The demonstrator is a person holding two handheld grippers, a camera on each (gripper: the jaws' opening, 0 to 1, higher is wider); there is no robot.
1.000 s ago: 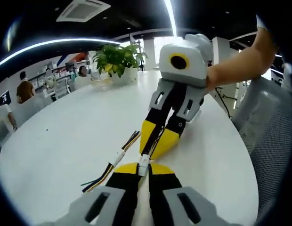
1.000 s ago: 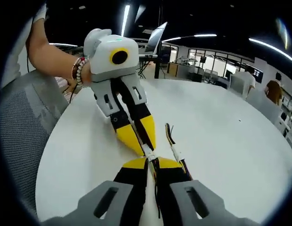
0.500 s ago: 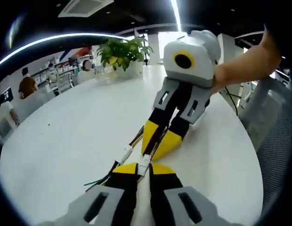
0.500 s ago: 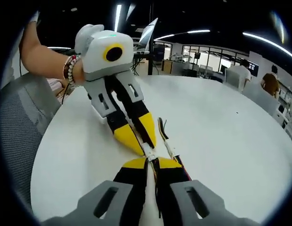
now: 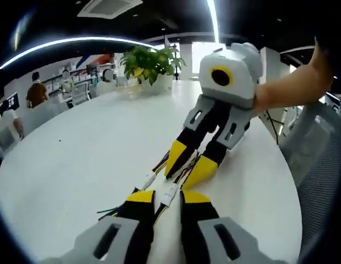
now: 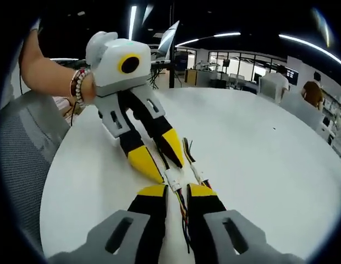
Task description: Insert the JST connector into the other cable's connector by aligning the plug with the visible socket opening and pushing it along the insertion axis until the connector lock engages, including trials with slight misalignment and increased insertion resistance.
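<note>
A white mated JST connector pair (image 5: 169,192) (image 6: 173,181) lies on the white round table (image 5: 82,143) (image 6: 258,143), its coloured wires running back under both grippers. In the left gripper view, my left gripper (image 5: 168,194) stands open, its yellow tips either side of the connector. My right gripper (image 5: 188,167) faces it from beyond, also open. In the right gripper view, my right gripper (image 6: 177,190) is open around the connector, and the left gripper (image 6: 159,158) is spread opposite. A second cable with a white connector (image 5: 148,179) (image 6: 195,174) lies beside them.
A potted plant (image 5: 151,61) stands at the table's far side. A mesh chair (image 5: 319,170) (image 6: 22,154) sits close to the table edge. A person's forearm (image 5: 286,88) (image 6: 49,71) holds each gripper. Desks and people fill the background.
Both grippers were shut on the connector halves, pressed tip to tip. Both pairs of jaws have now spread apart, and the joined connector rests between them on the table.
</note>
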